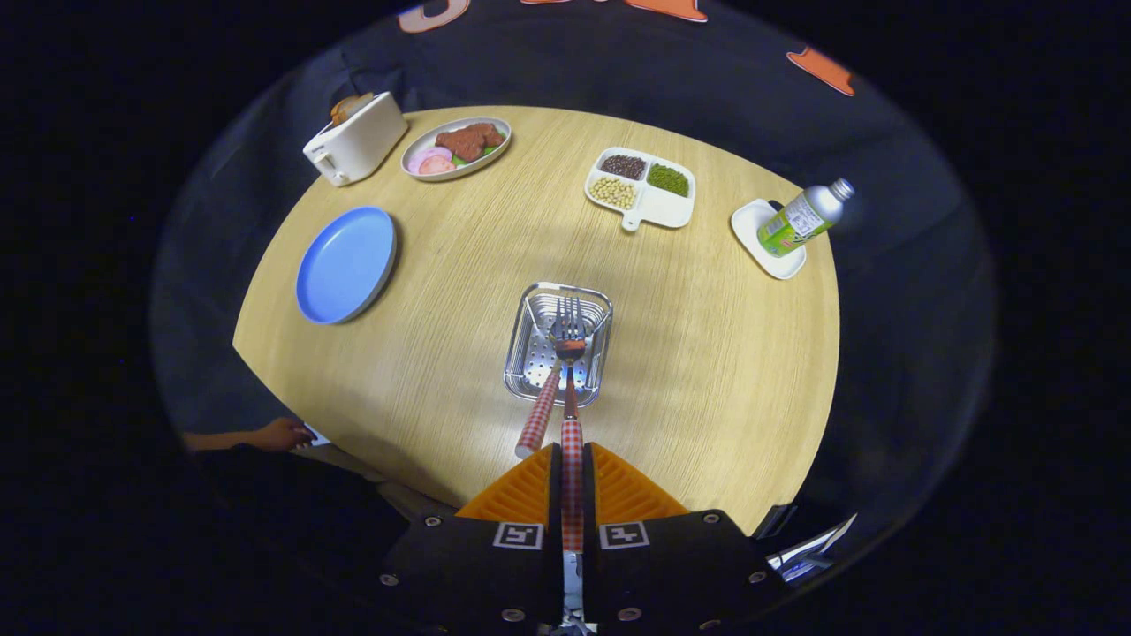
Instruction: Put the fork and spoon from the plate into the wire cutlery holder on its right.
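I am clamping my fingers [573,464] tight on the checked handle of one utensil [572,415], both pressing its sides, with its head reaching out over the cutlery holder [558,343]; I cannot tell for sure whether this one is the spoon or the fork. A second checked-handled utensil [541,415] is leaning just left of it, its handle end sticking out over the holder's near rim and its head inside the holder. Fork tines are showing in the holder beside a rounded bowl. The holder is standing on the wooden worktop [707,353] just ahead of my fingers. Left of and beyond the holder, the blue plate [345,263] is lying bare. Farther beyond the holder, a divided dish of beans [640,187] is sitting, with a bottle [804,217] on a small white dish to its right. Farthest, left of the bean dish, are a plate of food [457,147] and a white toaster [355,139].
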Demonstrator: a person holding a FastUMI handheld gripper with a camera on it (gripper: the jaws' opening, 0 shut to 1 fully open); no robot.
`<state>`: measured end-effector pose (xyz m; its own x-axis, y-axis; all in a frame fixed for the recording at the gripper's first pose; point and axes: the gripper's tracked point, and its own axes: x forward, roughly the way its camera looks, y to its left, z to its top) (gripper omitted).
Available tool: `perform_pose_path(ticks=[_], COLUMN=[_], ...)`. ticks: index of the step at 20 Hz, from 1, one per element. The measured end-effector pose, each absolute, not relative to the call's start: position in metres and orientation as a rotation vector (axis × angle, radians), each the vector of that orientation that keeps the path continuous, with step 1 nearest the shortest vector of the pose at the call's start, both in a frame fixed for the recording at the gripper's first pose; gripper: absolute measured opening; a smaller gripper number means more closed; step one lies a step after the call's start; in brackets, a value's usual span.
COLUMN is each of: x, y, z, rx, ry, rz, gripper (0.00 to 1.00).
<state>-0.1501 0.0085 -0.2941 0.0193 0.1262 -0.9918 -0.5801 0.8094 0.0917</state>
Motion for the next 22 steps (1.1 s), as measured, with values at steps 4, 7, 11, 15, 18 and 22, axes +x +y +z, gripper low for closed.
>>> perform_pose_path(ticks=[4, 7, 11, 15, 18, 22], x=[-0.146, -0.144, -0.138, -0.13, -0.127, -0.117], y=[0.008, 0.009, 0.014, 0.024, 0.029, 0.037], z=[-0.304, -0.309, -0.32, -0.333, -0.341, -0.344], rx=[-0.452, -0.494, -0.546, -0.582, -0.574, -0.526], ry=[1.517, 1.573, 1.649, 1.69, 1.716, 1.688], rz=[0.623, 0.678, 0.72, 0.735, 0.718, 0.684], gripper=[0.09, 0.09, 0.09, 0.09, 0.09, 0.11])
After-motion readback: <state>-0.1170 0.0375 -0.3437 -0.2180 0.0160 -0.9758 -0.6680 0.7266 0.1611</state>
